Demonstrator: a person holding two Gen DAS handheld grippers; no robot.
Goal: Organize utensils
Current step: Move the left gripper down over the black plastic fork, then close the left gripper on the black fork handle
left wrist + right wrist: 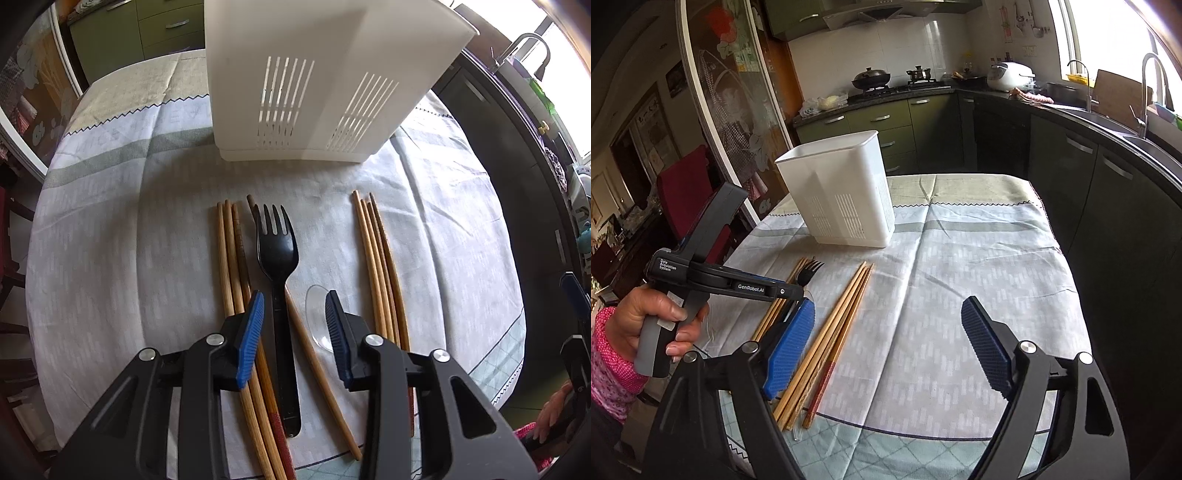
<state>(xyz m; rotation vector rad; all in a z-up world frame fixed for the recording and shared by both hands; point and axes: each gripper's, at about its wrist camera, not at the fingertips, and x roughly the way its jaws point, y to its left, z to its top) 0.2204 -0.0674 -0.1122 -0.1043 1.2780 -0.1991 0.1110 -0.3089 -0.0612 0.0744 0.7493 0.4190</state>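
Two claws here, and the left one is clearly the one lined up for the grab.

Left wrist view first: the left claw point(294, 300) sits low in the middle of the frame, pointing steeply down at the surface point(110, 240). Its jaws are partly spread, not pressed together, and nothing is pinched yet. The black fork point(277, 280) lies right in the gap, handle running from the bottom of the frame up toward the tines at centre, so its long axis runs along the way the claw looks, with a pad on either side of the handle. One loose chopstick point(319, 369) also slants through that gap, just right of the fork, so I'd guess it could get caught in the squeeze. A bunch of chopsticks point(231, 258) lies left of the fork, another bunch point(380, 266) to the right, and a clear spoon point(317, 314) peeks out by the right pad. The white holder point(295, 92) stands upright at the top, beyond the tines.

Right wrist view: the right claw point(888, 339) is spread wide at the bottom, empty, over bare cloth, with one bunch of chopsticks just beside its left pad. The person's hand point(646, 317) with the left claw is at the left edge over the fork, well nearer to it. The holder is upper left of centre.
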